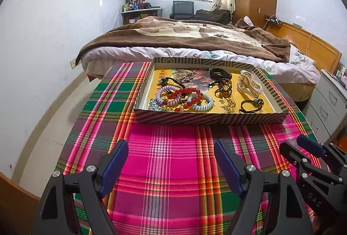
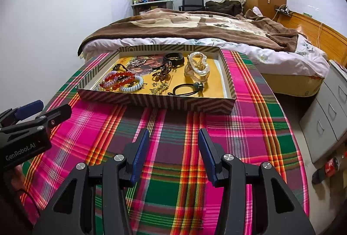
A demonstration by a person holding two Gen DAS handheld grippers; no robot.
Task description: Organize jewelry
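Observation:
A striped cardboard tray sits on the plaid tablecloth. It holds a red bead bracelet, two pale coil bracelets, a clear hair claw, a black hair tie with a bead, a dark bangle, brown beads and gold chains. My left gripper is open and empty, in front of the tray. My right gripper is open and empty, also short of the tray.
The plaid cloth covers the table. A bed with a brown blanket stands behind the tray. White drawers stand at the right. The right gripper shows in the left wrist view, beside the left one.

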